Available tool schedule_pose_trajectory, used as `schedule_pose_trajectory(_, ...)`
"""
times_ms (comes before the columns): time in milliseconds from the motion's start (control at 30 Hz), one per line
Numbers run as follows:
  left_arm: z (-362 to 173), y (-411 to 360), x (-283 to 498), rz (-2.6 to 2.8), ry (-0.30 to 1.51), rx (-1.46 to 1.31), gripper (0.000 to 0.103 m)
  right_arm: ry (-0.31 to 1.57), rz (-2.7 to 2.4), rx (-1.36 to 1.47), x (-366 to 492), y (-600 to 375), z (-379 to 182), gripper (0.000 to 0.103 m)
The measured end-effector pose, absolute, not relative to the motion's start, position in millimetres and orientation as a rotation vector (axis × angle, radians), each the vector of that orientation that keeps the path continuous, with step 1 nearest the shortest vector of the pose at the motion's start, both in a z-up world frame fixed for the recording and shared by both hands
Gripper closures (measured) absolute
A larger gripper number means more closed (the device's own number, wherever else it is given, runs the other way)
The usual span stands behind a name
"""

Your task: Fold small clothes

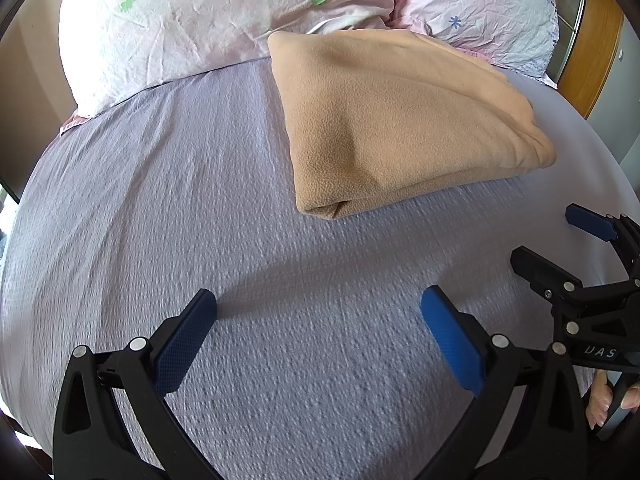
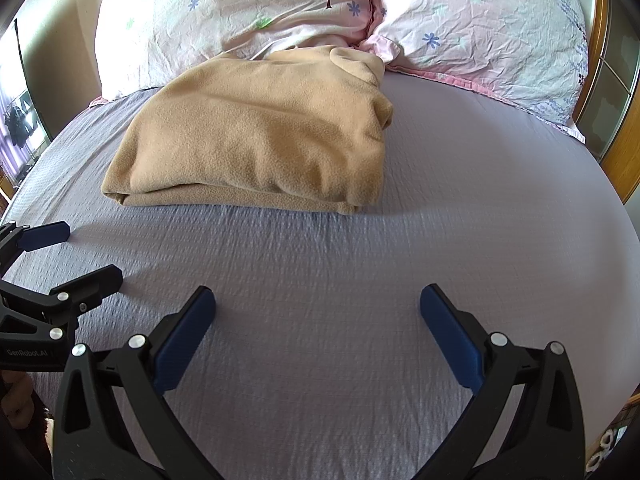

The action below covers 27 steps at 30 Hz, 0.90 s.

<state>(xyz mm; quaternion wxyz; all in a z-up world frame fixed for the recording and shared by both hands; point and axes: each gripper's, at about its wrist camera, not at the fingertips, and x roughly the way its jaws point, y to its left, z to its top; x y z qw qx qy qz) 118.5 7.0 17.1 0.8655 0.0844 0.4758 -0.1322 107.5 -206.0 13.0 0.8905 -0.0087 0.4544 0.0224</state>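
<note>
A tan fleece garment (image 1: 400, 120) lies folded into a thick rectangle on the lilac bed sheet (image 1: 200, 200), up near the pillows. It also shows in the right wrist view (image 2: 260, 136). My left gripper (image 1: 318, 304) is open and empty, low over the sheet, well short of the garment. My right gripper (image 2: 318, 304) is open and empty too, short of the garment's near edge. The right gripper shows at the right edge of the left wrist view (image 1: 552, 236), and the left gripper at the left edge of the right wrist view (image 2: 84, 252).
Two pale pink flowered pillows (image 2: 240, 12) (image 2: 500, 40) lean at the head of the bed behind the garment. A wooden frame (image 2: 624, 152) runs along the right side. A wall and a dark screen edge (image 2: 24, 80) are at the left.
</note>
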Motion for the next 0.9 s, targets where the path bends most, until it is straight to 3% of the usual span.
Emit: schedule_pose_trajectory(900, 16.1, 9.4, 123.5, -0.278, 0.981, 0.175, 0.001, 0.942, 0.044, -0.017, 108.2, -205.9, 13.4, 0.002)
